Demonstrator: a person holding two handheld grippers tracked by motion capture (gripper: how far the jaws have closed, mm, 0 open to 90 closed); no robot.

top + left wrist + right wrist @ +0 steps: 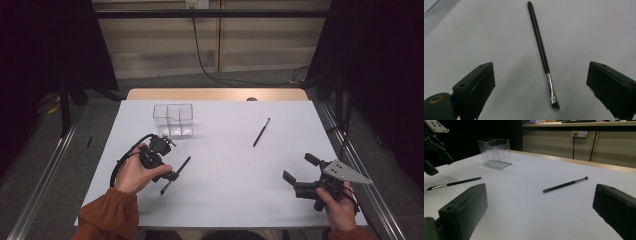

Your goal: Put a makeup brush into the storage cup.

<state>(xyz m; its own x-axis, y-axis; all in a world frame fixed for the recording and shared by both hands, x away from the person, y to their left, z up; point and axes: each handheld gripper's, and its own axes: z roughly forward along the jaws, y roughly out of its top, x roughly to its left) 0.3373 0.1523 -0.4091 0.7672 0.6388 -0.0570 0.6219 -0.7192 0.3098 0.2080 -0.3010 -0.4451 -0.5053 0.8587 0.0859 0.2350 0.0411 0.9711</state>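
Two slim black makeup brushes lie on the white table [225,200]. The near-left brush [176,175] [541,52] [454,183] lies flat under my left gripper [166,161] [541,72], which hovers over it, open, a jaw on either side of it without touching. The other brush [261,132] [565,184] lies right of centre. My right gripper [300,168] [540,190] is held low near the front right corner, open and empty, pointing across the table toward that brush. A clear plastic organizer [173,120] [495,152] with several compartments stands upright at the back left.
The table's wooden far edge [217,94] borders a floor with a black cable [210,70]. Metal rails [45,175] run along both sides of the table. Bare table surface lies between the two brushes.
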